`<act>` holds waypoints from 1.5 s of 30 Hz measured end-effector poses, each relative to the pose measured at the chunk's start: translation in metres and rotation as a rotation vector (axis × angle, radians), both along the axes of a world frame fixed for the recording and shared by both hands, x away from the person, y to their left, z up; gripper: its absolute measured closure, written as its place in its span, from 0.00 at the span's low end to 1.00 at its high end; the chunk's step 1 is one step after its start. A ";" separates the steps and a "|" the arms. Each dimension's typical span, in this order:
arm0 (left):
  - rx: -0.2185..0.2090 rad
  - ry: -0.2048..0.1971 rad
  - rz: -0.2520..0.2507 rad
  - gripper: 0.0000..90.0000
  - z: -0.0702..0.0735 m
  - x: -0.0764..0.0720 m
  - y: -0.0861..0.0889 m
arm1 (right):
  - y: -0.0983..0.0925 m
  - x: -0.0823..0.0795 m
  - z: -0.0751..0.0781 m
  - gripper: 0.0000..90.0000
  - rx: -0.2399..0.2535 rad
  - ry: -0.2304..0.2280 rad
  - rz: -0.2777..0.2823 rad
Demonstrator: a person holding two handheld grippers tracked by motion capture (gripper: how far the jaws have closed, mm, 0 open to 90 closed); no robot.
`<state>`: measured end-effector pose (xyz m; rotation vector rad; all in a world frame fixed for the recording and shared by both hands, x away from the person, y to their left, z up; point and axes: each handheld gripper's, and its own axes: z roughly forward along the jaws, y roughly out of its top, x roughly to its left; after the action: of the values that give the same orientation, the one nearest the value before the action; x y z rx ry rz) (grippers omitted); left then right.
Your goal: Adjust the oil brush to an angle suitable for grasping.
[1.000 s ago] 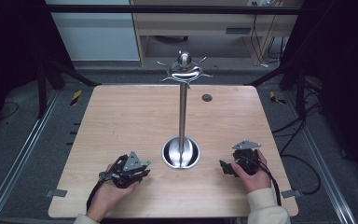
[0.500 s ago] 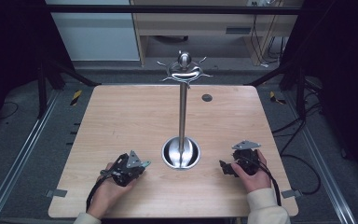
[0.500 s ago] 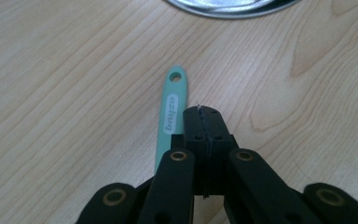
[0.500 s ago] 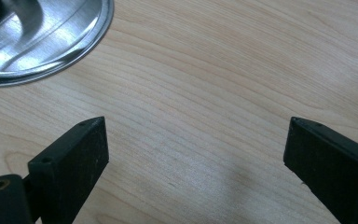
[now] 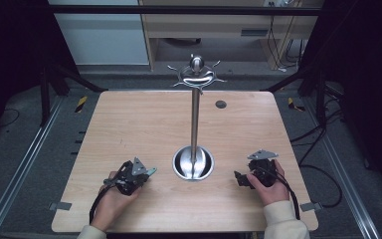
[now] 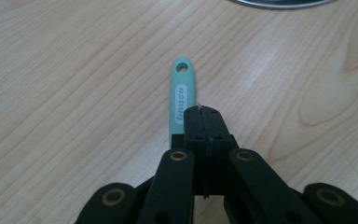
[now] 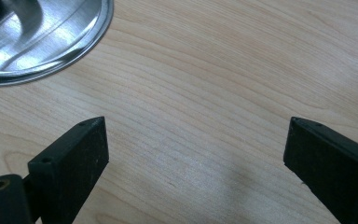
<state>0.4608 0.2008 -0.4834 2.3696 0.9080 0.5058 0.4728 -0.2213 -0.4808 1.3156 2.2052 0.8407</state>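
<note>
Jaws of the left gripper (image 6: pixel 204 122) have just clenched on a mint-green plastic handle (image 6: pixel 182 95) with a hanging hole, mid-frame on the wooden table (image 6: pixel 74 70). Light, stiff, probably slick: pinch mid-handle. Right gripper (image 7: pixel 196 149) gapes, released.

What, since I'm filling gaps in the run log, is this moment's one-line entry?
left gripper: shut, beside green handle, hold unclear | right gripper: open, empty | steel stand: upright mid-table
</note>
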 end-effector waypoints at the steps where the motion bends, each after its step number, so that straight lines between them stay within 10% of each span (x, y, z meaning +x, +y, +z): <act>1: -0.005 0.002 0.010 1.00 0.000 0.001 0.002 | 0.000 0.000 0.000 0.08 0.001 0.001 -0.001; 13: 0.031 0.012 0.083 0.98 0.024 -0.001 0.015 | -0.001 0.000 0.000 0.08 0.003 0.005 -0.012; 24: 0.118 0.197 0.101 0.74 0.054 -0.004 0.031 | -0.001 -0.001 0.001 0.08 0.002 0.002 -0.012; 45: 0.211 0.371 0.068 0.75 0.030 0.007 0.028 | -0.002 -0.001 0.001 0.08 0.006 0.002 -0.013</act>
<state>0.4679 0.2283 -0.4535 2.6865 1.1489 0.1951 0.4722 -0.2232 -0.4799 1.3329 2.1949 0.8419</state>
